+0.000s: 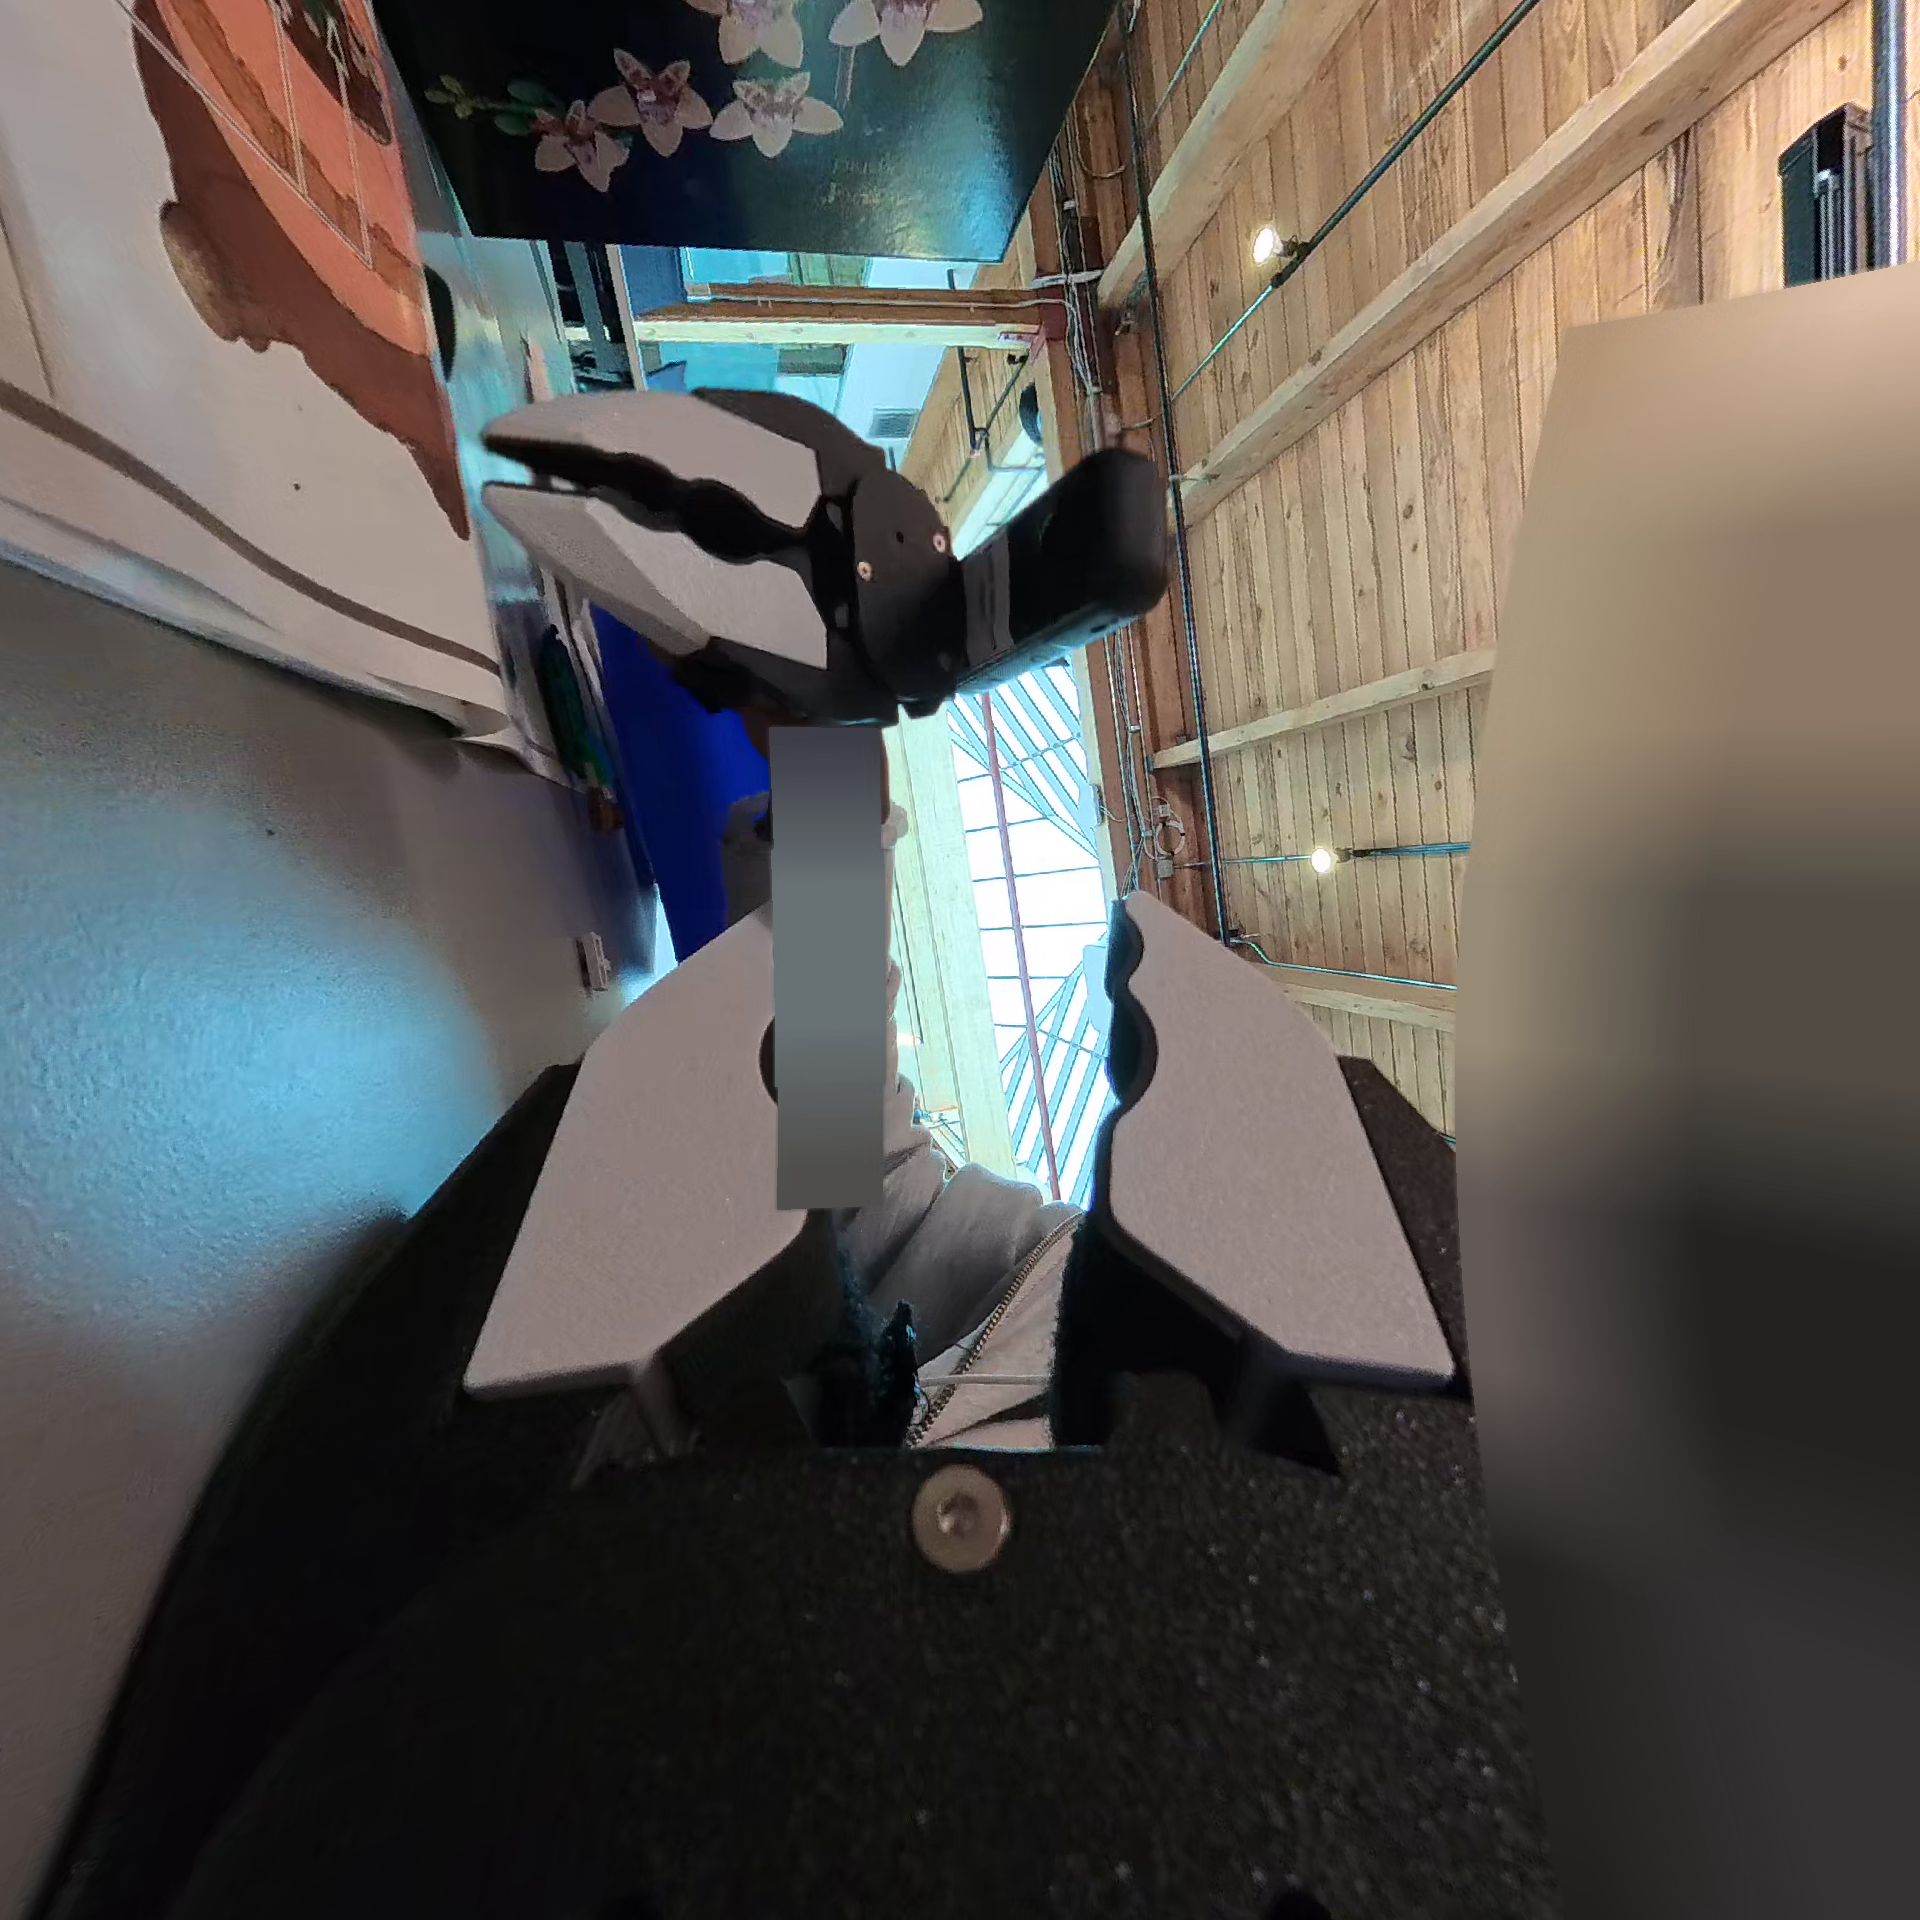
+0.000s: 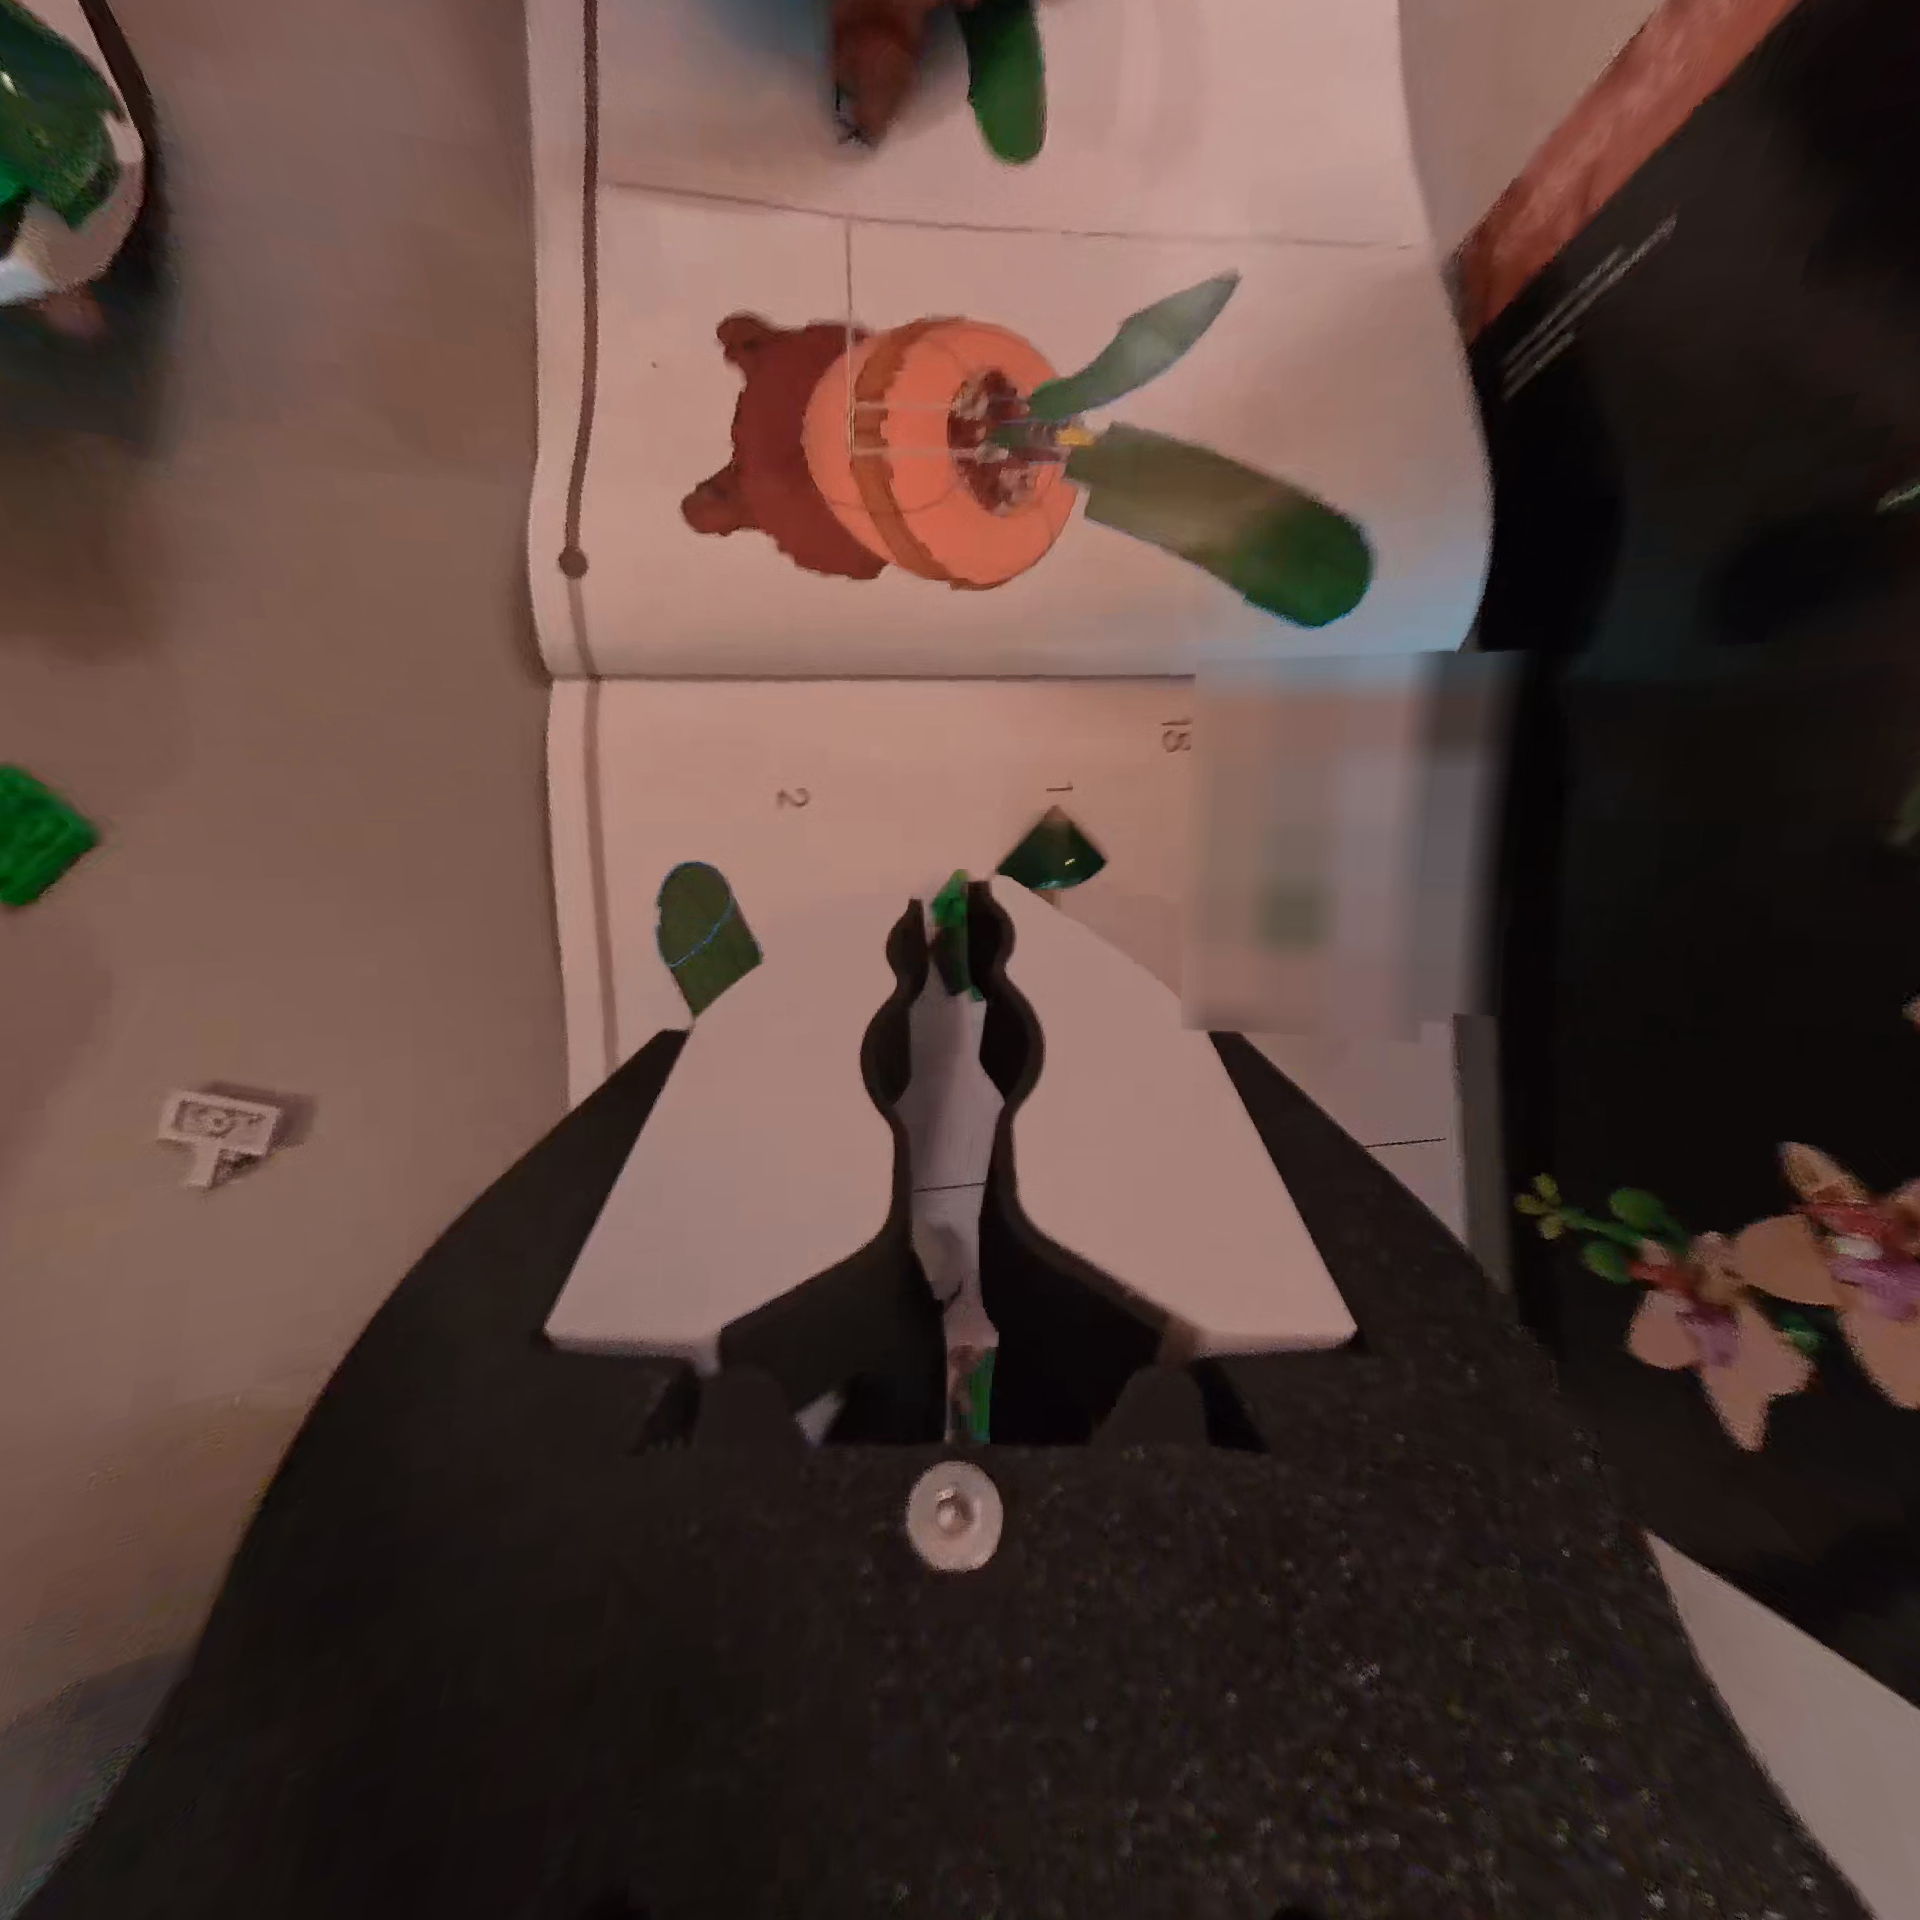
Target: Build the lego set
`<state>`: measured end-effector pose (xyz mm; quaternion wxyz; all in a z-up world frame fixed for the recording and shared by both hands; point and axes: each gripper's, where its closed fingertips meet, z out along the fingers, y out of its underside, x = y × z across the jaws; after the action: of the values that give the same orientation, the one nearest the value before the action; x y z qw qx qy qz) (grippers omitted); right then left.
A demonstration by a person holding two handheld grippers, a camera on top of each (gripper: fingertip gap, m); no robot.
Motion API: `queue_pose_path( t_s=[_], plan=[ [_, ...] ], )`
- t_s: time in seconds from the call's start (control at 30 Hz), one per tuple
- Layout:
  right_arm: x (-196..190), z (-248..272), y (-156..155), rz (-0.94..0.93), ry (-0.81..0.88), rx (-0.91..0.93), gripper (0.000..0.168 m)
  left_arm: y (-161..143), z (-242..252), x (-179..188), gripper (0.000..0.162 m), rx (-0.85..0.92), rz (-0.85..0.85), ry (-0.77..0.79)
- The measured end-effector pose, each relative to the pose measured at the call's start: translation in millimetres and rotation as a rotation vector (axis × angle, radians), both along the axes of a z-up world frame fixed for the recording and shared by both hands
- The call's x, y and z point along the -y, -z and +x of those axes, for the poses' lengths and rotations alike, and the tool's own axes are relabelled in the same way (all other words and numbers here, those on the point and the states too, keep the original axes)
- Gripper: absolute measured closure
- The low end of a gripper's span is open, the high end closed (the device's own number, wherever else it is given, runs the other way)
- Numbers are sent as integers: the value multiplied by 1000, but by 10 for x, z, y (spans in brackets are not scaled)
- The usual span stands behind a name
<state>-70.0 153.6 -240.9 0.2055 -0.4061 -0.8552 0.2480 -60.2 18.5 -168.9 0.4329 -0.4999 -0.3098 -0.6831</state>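
My right gripper (image 2: 956, 902) is shut on a small green lego piece (image 2: 951, 925), held just above the open instruction booklet (image 2: 987, 260). The page shows an orange pot with green leaves. My left gripper (image 1: 940, 925) is open and empty, turned on its side and pointing up toward a person and the wooden ceiling. The right gripper also shows in the left wrist view (image 1: 494, 468), its jaws together, with the booklet (image 1: 260, 260) behind it; the green piece does not show there.
Loose green pieces (image 2: 31, 831) and a green cluster (image 2: 52, 125) lie at the left of the table. A small grey piece (image 2: 223, 1127) lies nearer. The black box with orchid pictures (image 2: 1714, 935) stands right of the booklet, also in the left wrist view (image 1: 748, 114). Across from one pair of fingers to the other is roughly 15 centimeters.
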Motion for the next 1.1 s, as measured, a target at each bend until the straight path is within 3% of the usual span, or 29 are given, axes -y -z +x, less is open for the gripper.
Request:
queue_pose_path(
  t_s=[0.2,0.63,0.87,1.1],
  plan=[
    [-65,-183,-42,-169,0,12,139,-5,-7,-2,108,7,0,-3],
    [-121,-199,116,28,-57,303,148,-11,1,5,109,11,2,6],
    [-105,-138,96,51,-37,263,150,-6,-15,-11,113,12,-2,-7],
    [446,147,-253,-30,-70,239,150,3,-35,-36,110,29,-27,-16]
  ],
)
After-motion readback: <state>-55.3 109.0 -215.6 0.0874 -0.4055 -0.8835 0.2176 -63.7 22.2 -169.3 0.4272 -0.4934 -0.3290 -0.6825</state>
